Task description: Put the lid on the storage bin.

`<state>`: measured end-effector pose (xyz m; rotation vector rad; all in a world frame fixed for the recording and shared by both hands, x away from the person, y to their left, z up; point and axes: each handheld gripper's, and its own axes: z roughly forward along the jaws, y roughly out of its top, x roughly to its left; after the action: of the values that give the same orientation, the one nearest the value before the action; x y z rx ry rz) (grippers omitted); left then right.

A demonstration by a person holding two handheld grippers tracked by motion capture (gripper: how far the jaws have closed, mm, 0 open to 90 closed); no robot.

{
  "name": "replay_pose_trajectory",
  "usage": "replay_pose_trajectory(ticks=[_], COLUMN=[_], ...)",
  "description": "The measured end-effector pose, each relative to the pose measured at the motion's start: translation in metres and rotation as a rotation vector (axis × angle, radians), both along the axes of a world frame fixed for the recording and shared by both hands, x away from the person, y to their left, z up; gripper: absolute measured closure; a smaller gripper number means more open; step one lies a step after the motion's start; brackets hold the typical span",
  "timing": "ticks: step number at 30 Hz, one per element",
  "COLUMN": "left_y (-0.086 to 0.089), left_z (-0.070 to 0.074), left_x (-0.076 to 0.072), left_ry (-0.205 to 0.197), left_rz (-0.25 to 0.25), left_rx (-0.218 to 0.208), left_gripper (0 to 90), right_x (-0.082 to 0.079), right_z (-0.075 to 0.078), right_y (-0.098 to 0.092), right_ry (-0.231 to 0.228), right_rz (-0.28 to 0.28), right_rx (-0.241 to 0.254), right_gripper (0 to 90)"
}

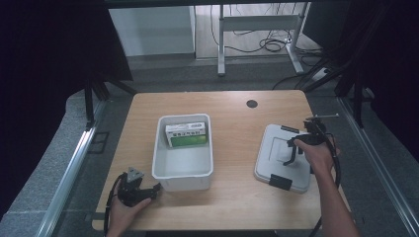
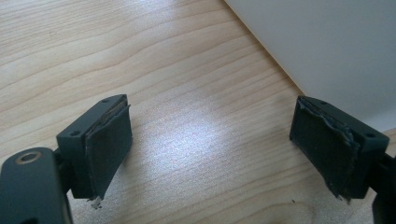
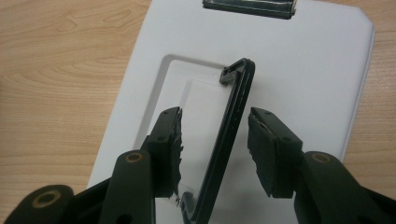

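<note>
My right gripper [image 3: 215,149] has its jaws apart around the lid's [image 3: 317,74] raised black handle [image 3: 233,126] (not pinching it); left gripper [image 2: 210,144] rests wide open beside the white bin [image 1: 183,170].

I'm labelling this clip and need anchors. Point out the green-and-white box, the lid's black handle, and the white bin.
Green-and-white box [image 1: 186,135], high view, middle of its top face.
Lid's black handle [image 3: 233,126], right gripper view, mid-length of the raised bar.
White bin [image 1: 184,183], high view, its near outer wall.

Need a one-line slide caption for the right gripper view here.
Right tool, open, straddles the raised black handle of a white lid on the wooden table.
</note>
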<state>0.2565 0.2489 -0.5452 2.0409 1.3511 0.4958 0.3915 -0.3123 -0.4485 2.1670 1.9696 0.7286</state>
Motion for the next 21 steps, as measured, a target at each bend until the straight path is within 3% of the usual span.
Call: replay_pose_trajectory(ticks=[12, 21], left_y=[0.000, 0.000], left_z=[0.000, 0.000], left_x=[0.000, 0.000], left_ry=[0.000, 0.001], left_rz=[0.000, -0.004], left_rx=[0.000, -0.001], left_gripper=[12.9, 12.9], right_x=[0.011, 0.014], right_z=[-0.011, -0.021], right_y=[-0.001, -0.001], right_ry=[0.064, 0.117], right_rz=[0.001, -0.019], right_rx=[0.002, 0.036], right_gripper=[66.4, 78.8])
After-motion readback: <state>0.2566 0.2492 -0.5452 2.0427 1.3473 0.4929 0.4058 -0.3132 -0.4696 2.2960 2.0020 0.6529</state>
